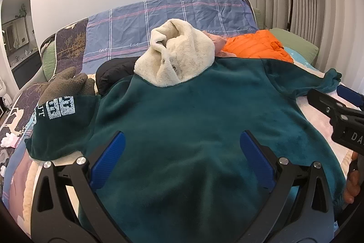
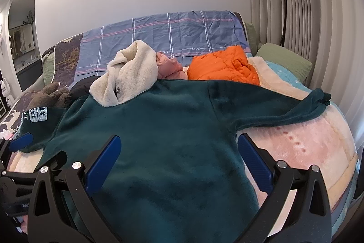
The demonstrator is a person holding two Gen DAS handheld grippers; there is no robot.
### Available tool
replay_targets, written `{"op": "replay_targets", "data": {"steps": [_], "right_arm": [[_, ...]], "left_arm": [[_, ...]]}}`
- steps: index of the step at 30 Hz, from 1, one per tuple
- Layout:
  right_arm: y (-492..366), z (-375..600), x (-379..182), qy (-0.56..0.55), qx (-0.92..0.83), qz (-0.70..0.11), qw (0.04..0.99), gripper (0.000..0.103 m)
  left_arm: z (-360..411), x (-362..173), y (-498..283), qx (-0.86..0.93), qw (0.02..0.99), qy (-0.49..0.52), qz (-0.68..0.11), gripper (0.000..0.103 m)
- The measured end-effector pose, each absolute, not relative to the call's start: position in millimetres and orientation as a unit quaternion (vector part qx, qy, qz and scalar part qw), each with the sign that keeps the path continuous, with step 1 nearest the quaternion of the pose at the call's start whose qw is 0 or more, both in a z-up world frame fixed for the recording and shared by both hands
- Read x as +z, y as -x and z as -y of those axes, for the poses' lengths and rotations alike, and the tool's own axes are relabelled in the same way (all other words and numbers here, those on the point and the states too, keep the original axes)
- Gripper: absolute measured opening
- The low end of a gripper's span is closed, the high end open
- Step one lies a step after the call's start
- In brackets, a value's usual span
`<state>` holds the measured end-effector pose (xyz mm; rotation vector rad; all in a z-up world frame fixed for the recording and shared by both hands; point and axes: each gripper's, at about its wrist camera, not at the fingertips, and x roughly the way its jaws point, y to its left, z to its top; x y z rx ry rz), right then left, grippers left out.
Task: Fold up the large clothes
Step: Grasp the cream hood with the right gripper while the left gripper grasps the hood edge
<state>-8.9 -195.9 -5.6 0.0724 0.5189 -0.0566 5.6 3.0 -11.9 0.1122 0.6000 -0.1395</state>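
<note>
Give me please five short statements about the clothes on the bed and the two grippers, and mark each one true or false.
1. The dark green fleece top lies spread flat on the bed. True.
2. Both sleeves are already folded over the body. False: the right sleeve stretches straight out to the side, and the left sleeve also lies beside the body.
3. The left gripper is shut on the hem. False: its jaws stand wide open above the fabric, holding nothing.
4. The right gripper is open. True.
5. The orange jacket lies on top of the green top. False: it lies behind it, near the cream fluffy coat.
</note>
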Motion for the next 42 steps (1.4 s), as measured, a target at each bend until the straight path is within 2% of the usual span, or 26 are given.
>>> {"op": "replay_targets", "data": {"steps": [4, 5, 6, 8, 9, 11, 14, 20, 24, 26, 29, 30, 32, 34, 35, 36, 37, 38, 39, 42], "right_arm": [[-9, 199, 5, -0.034, -0.004, -0.256, 0.966, 0.101], [-17, 199, 10, -0.033, 0.002, -0.256, 0.966, 0.095], [-25, 199, 14, -0.028, 0.005, -0.256, 0.966, 0.090], [-46, 197, 23, -0.010, 0.010, -0.260, 0.966, 0.065], [-58, 195, 28, -0.003, 0.017, -0.266, 0.964, 0.058], [-88, 193, 35, -0.001, 0.037, -0.285, 0.958, 0.038], [-134, 189, 42, -0.001, 0.059, -0.306, 0.950, 0.030], [-237, 169, 48, -0.004, 0.090, -0.347, 0.934, 0.031], [-312, 155, 47, -0.041, 0.100, -0.378, 0.919, 0.036], [-345, 151, 42, -0.049, 0.102, -0.388, 0.914, 0.044], [-389, 138, 32, -0.033, 0.096, -0.399, 0.911, 0.045], [-402, 133, 28, -0.027, 0.095, -0.402, 0.910, 0.046], [-428, 128, 21, -0.026, 0.093, -0.407, 0.908, 0.056], [-445, 128, 15, -0.040, 0.088, -0.404, 0.910, 0.063], [-455, 127, 11, -0.053, 0.091, -0.407, 0.907, 0.063], [-461, 126, 7, -0.056, 0.091, -0.410, 0.906, 0.063], [-468, 124, 0, -0.052, 0.085, -0.416, 0.904, 0.058], [-471, 122, -4, -0.042, 0.076, -0.419, 0.904, 0.024], [-474, 121, -7, -0.031, 0.065, -0.423, 0.903, 0.009], [-454, 137, 3, -0.066, 0.091, -0.383, 0.917, 0.009]], "left_arm": [[-23, 1, -33, -0.075, 0.951, -0.025, -0.298, 0.101], [-30, 5, -45, -0.077, 0.950, -0.014, -0.304, 0.100], [-35, 9, -53, -0.078, 0.949, -0.008, -0.306, 0.094], [-46, 18, -80, -0.071, 0.948, 0.003, -0.310, 0.085], [-53, 24, -97, -0.070, 0.947, 0.012, -0.313, 0.079], [-60, 29, -125, -0.069, 0.944, 0.026, -0.323, 0.073], [-69, 34, -175, -0.072, 0.937, 0.052, -0.338, 0.072], [-70, 27, -269, -0.069, 0.931, 0.049, -0.356, 0.071], [-75, 15, -345, -0.059, 0.919, 0.068, -0.384, 0.071], [-77, 11, -372, -0.053, 0.917, 0.075, -0.388, 0.071], [-79, 2, -411, -0.046, 0.913, 0.096, -0.395, 0.072], [-80, 0, -423, -0.049, 0.911, 0.104, -0.396, 0.075], [-80, -8, -444, -0.058, 0.907, 0.119, -0.400, 0.080], [-78, -17, -461, -0.057, 0.904, 0.123, -0.406, 0.080], [-77, -21, -467, -0.055, 0.903, 0.122, -0.409, 0.080], [-76, -25, -473, -0.053, 0.902, 0.120, -0.412, 0.070], [-74, -31, -479, -0.055, 0.900, 0.118, -0.416, 0.057], [-73, -35, -482, -0.066, 0.897, 0.122, -0.420, 0.025], [-73, -39, -485, -0.078, 0.892, 0.135, -0.424, 0.013], [-77, -28, -465, -0.086, 0.908, 0.140, -0.385, 0.009]]}}
